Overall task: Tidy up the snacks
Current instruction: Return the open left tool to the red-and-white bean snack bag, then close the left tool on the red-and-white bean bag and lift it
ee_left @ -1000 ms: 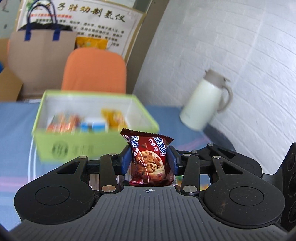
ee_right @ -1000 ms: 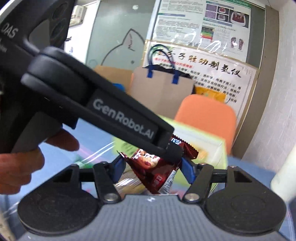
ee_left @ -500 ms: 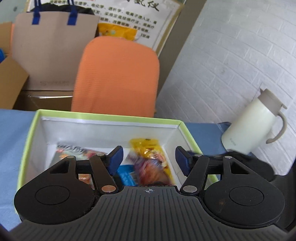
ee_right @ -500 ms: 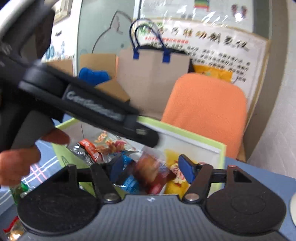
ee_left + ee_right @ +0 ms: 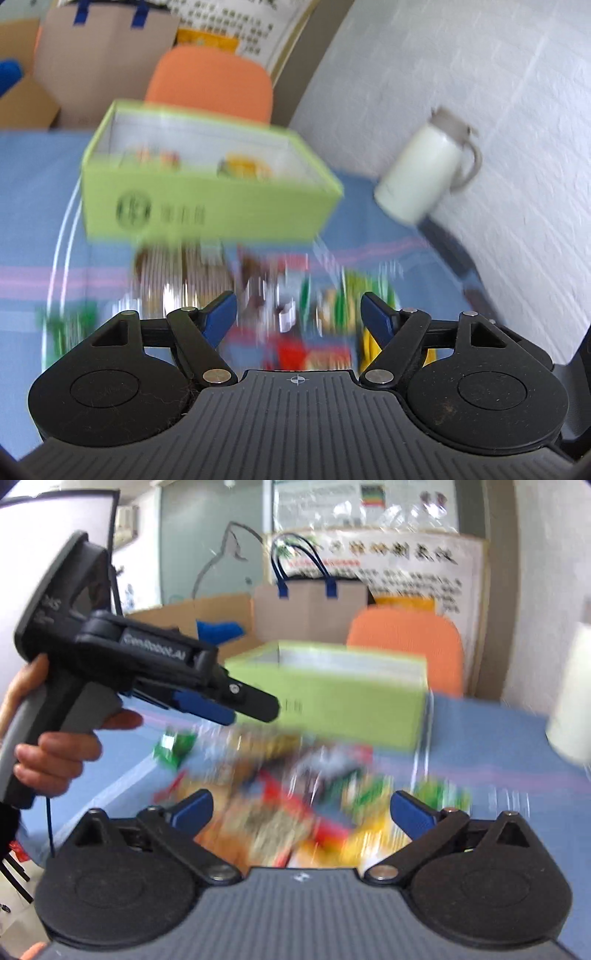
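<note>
A green box (image 5: 207, 206) stands on the blue table and holds several snack packets (image 5: 243, 168); it also shows in the right wrist view (image 5: 332, 698). A blurred pile of loose snack packets (image 5: 295, 295) lies on the table in front of the box, also in the right wrist view (image 5: 295, 801). My left gripper (image 5: 298, 314) is open and empty above the pile. It also shows in the right wrist view (image 5: 229, 705), at the left before the box. My right gripper (image 5: 301, 810) is open and empty over the pile.
A white thermos jug (image 5: 424, 170) stands at the right by the brick wall. An orange chair (image 5: 214, 85) is behind the box, with a paper bag (image 5: 310, 605) and cardboard boxes (image 5: 22, 99) beyond. The table's left edge (image 5: 122, 775) is near.
Both grippers let go of their snack packets into the box, then pulled back and down toward the pile in front of it. Both now stand open wider.
</note>
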A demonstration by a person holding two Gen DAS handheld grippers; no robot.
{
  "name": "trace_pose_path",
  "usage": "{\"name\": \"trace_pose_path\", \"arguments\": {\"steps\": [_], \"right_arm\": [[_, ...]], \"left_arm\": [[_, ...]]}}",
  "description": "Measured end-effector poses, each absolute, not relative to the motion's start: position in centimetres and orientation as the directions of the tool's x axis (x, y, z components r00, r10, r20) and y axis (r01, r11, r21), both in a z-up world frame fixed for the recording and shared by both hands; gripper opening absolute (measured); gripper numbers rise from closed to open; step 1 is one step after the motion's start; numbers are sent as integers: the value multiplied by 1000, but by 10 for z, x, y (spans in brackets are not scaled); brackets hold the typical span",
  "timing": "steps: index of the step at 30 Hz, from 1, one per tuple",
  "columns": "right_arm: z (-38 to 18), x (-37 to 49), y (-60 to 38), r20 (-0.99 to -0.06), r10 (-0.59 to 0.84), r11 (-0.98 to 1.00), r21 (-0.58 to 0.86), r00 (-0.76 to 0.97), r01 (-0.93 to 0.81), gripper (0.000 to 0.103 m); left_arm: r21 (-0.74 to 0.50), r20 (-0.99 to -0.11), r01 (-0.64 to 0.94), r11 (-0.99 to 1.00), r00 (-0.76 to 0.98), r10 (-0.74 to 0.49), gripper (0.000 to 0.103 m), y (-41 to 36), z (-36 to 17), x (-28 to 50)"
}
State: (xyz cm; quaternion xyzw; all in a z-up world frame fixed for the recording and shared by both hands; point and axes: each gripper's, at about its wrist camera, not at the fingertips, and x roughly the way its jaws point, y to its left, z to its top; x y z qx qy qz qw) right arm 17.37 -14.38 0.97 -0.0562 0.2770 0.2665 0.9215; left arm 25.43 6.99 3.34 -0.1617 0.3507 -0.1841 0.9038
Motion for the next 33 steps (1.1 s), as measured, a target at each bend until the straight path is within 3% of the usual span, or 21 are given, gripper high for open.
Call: {"name": "trace_pose_path", "arguments": {"steps": [7, 11, 15, 19, 23, 25, 28, 33], "right_arm": [[-11, 142, -141, -561, 427, 881, 82, 709, -465, 102], [7, 141, -127, -506, 522, 825, 98, 686, -556, 102], [4, 158, -105, -522, 537, 799, 61, 663, -599, 102], [-10, 175, -95, -566, 520, 807, 79, 639, -586, 102], [-19, 165, -93, -591, 475, 805, -8, 652, -594, 102], [-25, 161, -95, -615, 432, 802, -72, 660, -592, 102], [-27, 160, -108, -626, 349, 830, -138, 697, -540, 102], [-11, 158, -113, -583, 457, 815, -29, 672, -579, 102]], "left_arm": [[-519, -586, 193, 833, 630, -510, 55, 59, 10, 206], [-493, -594, 185, 850, 643, -484, 55, 57, 16, 211], [-547, -589, 207, 811, 593, -549, 50, 58, 13, 232], [-478, -640, 220, 850, 576, -509, 42, 47, 7, 245], [-440, -656, 241, 865, 572, -493, 36, 45, 3, 247], [-411, -663, 255, 875, 575, -479, 28, 43, 3, 243], [-407, -669, 261, 876, 567, -480, 28, 44, 1, 237], [-432, -663, 250, 867, 564, -493, 28, 43, 0, 234]]}}
